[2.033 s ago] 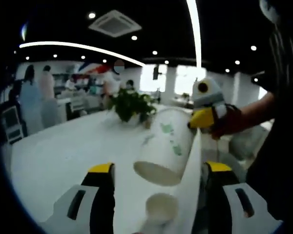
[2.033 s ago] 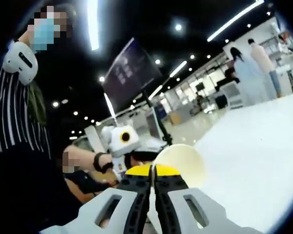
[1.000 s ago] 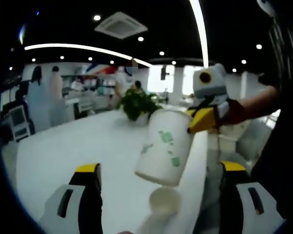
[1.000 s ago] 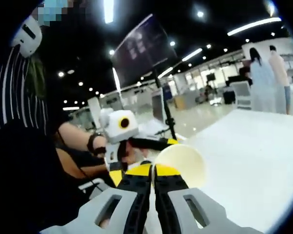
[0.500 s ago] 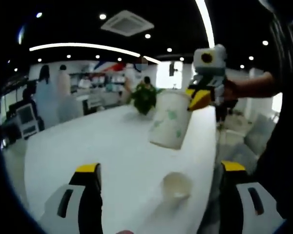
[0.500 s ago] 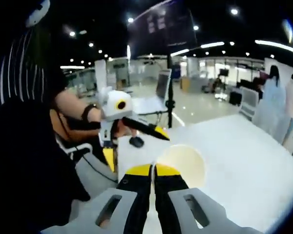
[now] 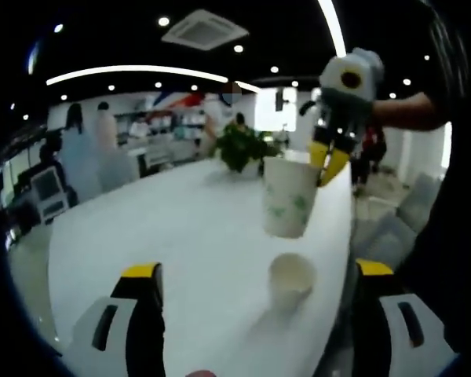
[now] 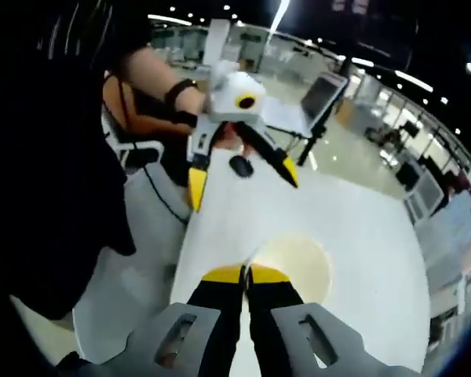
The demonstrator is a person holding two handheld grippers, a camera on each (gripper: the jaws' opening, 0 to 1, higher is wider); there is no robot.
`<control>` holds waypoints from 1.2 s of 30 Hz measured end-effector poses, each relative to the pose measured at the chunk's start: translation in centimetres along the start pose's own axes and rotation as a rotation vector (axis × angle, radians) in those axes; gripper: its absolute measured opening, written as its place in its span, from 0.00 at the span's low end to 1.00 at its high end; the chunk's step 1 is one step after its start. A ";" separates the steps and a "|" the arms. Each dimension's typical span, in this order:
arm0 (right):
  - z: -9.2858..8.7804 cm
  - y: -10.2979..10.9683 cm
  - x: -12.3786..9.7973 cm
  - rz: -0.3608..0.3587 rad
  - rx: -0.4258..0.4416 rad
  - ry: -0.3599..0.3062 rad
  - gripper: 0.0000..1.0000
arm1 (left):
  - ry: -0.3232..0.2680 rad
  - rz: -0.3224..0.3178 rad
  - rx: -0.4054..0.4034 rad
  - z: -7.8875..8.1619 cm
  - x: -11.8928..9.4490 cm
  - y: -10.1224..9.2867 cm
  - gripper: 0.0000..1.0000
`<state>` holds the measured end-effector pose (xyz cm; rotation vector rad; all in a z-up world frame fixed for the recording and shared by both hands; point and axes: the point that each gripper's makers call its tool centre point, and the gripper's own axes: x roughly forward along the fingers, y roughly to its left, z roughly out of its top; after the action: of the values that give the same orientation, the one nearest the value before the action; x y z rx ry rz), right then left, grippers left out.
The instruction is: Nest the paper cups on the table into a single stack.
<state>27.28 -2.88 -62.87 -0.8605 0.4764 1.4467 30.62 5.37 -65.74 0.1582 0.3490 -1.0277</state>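
The right claw, pinching the printed paper cup by its rim, holds it above the plain cup on the tabletop; nesting not yet done. The left claw is spread, empty.

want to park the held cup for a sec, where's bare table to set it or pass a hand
The widest bare stretch of the white table runs from the left gripper toward the potted plant. It is tight near the table's edge, where the right gripper holds the printed cup above the standing cup.
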 end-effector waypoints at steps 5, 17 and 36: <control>-0.8 1.1 1.4 0.036 -0.071 0.064 0.00 | -0.003 -0.001 -0.001 0.1 -0.2 -0.1 0.97; -2.5 2.4 4.2 0.081 -0.097 0.125 0.00 | 0.028 -0.009 0.002 -1.4 -0.3 -1.2 0.95; -5.0 3.5 8.3 0.153 -0.047 0.187 0.00 | 0.013 0.030 -0.035 -1.8 -1.1 -0.9 0.93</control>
<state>25.83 -1.56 -72.96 -1.0209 0.6631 1.5288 28.94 6.30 -67.04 0.1381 0.3756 -0.9909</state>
